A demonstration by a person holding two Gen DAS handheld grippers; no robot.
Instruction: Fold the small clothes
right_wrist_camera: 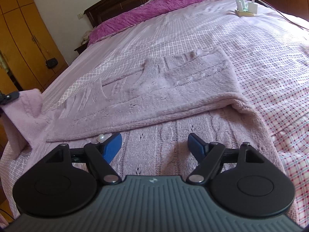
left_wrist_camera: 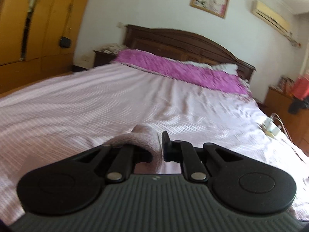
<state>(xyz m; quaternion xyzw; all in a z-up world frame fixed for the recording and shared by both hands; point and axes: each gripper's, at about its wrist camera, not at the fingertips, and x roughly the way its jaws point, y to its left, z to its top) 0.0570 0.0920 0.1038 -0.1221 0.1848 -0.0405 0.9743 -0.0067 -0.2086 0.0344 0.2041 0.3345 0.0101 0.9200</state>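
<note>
The left tool [left_wrist_camera: 158, 150] is clenched on a corner of the pink sweater [right_wrist_camera: 164, 89], which lies half-folded on the bed [right_wrist_camera: 270, 58], while the right tool [right_wrist_camera: 155, 145] hovers released above it.

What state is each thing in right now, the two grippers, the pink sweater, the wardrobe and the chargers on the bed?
Left gripper: shut on a fold of the sweater, lifted off the bed.
Right gripper: open, empty, over the sweater's near part.
Pink sweater: partly folded on the bed, one end raised at the left.
Wardrobe: doors closed.
Chargers: on the bed's far corner, cables attached.
</note>
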